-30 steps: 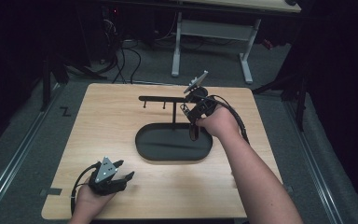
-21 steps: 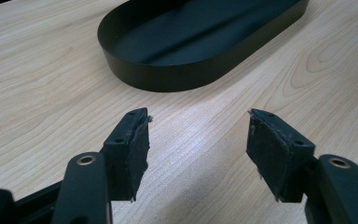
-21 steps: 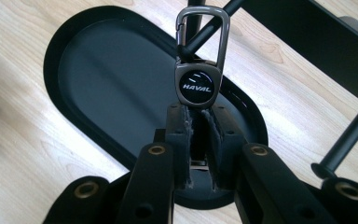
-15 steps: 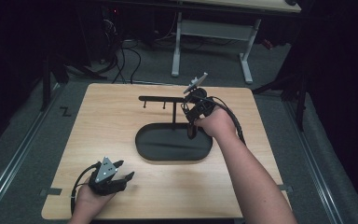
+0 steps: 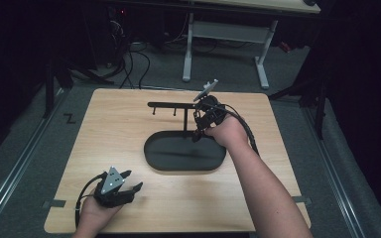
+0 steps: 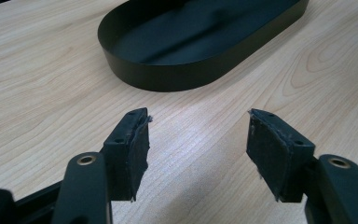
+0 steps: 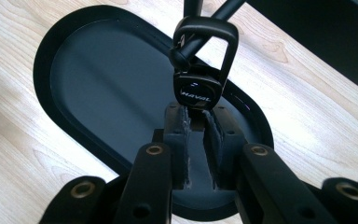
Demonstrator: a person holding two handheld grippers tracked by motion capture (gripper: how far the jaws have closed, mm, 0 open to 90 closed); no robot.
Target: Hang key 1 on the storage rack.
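The black key fob (image 7: 196,91) hangs by its loop on the stand's arm (image 7: 214,18), over the oval tray (image 7: 98,88) mid-surface; I judge it light, rigid, slick. My right hand-held gripper (image 7: 195,122) pinches its lower edge; the left hand-held gripper (image 6: 198,140) gapes near the front-left corner

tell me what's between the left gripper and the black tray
Nothing: bare wooden table lies between the open left gripper and the black oval tray, seen in the left gripper view.

This looks like a dim lab or recording workspace: a bare wooden table (image 5: 129,129) stands on grey carpet (image 5: 25,163), with tangled cables (image 5: 134,59) and a white desk frame (image 5: 223,34) beyond its far edge.
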